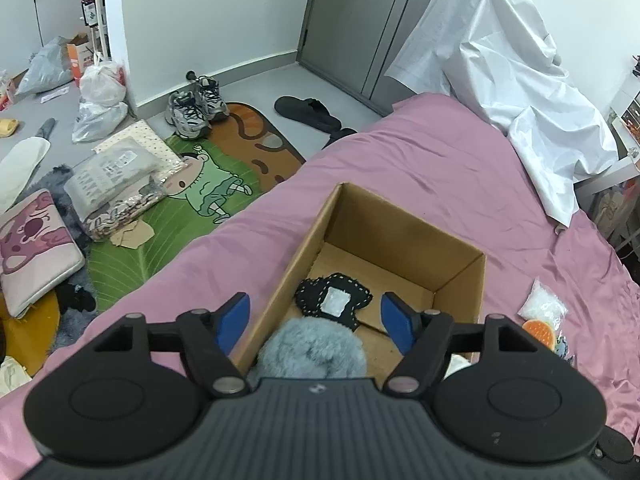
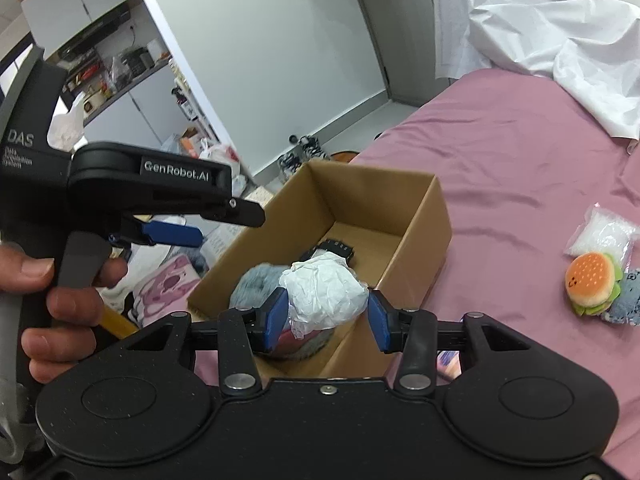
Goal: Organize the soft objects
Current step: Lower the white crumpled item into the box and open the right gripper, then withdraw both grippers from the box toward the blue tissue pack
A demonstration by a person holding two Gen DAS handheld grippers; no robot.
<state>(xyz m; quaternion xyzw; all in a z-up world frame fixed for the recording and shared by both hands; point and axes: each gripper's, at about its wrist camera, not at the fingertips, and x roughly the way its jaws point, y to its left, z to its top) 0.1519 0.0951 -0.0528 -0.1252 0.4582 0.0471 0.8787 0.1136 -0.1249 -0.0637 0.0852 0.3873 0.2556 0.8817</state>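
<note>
Left gripper [image 1: 314,322] open over the box [image 1: 460,276], fluffy ball [image 1: 316,350] dropped; right gripper [image 2: 327,318] seemingly holds the paper wad [image 2: 324,294], lower before releasing.

A bed [image 1: 460,168] under a wrinkled pink sheet fills the near part of the room, with a white cloth [image 1: 500,64] draped over something tall at its far end. The walls [image 1: 208,20] are plain white with a pale skirting; a grey door [image 1: 360,20] stands in the corner. The grey floor [image 1: 256,80] carries a green cartoon rug [image 1: 192,200], a pair of grey trainers [image 1: 196,106], a black slipper [image 1: 308,112], white plastic bags [image 1: 100,96] and a pink cushion [image 1: 36,248]. White cabinets and a cluttered shelf [image 2: 108,68] line the far wall; the light is even
</note>
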